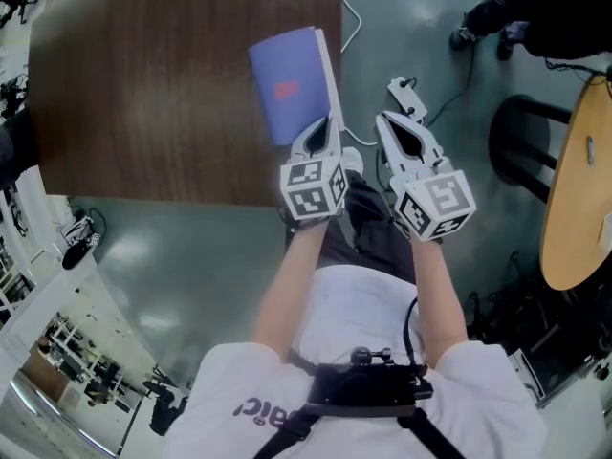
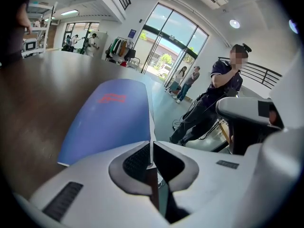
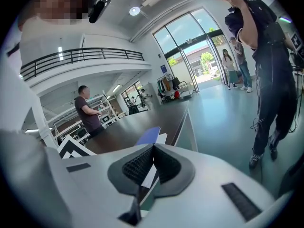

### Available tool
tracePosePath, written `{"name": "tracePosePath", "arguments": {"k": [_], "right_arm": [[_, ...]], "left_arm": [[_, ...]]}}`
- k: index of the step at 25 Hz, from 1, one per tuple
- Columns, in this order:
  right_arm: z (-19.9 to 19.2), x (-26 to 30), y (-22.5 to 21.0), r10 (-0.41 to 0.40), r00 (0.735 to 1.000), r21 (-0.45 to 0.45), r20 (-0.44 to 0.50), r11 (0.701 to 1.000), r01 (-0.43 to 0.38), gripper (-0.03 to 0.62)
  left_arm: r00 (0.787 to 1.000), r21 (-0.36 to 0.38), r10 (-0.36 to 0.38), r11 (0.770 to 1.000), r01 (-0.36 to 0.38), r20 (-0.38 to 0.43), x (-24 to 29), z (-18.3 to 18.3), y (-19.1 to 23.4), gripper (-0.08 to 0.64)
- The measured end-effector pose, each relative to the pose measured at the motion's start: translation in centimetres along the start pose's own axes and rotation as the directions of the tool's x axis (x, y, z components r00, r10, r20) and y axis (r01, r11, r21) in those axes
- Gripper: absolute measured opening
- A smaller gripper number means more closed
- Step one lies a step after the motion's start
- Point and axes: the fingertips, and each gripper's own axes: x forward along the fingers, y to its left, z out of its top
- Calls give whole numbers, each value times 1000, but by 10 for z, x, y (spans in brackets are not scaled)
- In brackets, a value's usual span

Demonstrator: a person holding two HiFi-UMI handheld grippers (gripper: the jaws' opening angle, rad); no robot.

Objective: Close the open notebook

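Table (image 1: pixel 143 84): dark wood, far side cut off at the top of the head view.
Notebook (image 1: pixel 287 84): blue cover up, along the table's right edge near the front right corner; red mark on cover too blurred to read; near corner hidden behind the left gripper.
Left gripper (image 1: pixel 328 127): jaws pinched narrow on the notebook's thin white edge.
Right gripper (image 1: pixel 385 122): jaws together, nothing between, just off the table's right edge.
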Motion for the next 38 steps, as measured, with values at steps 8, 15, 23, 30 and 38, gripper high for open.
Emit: {"name": "tracePosePath", "arguments": {"k": [8,15,23,30,38], "right_arm": [[-1,-2,-2,-1,1000,4,5,1000,1,3],[-5,-2,5,3,1000,5,0,1000,-3,3],[0,-3,12,18,1000,-6,17,1000,-18,3],[47,-17,28,60,996,-34,71,998,-58,3],[117,-26,77,154,974,-147,163,981,-130,3]], "left_arm": [[1000,-2,-4,1000,4,-10,-1,-1,0,21],[1000,-23,-24,999,23,-20,-4,-5,0,22],[1000,-31,-21,999,21,-3,-14,2,4,23],[993,-53,-39,998,45,108,-53,56,-12,23],[930,50,-78,997,64,358,-133,150,-32,21]]}}
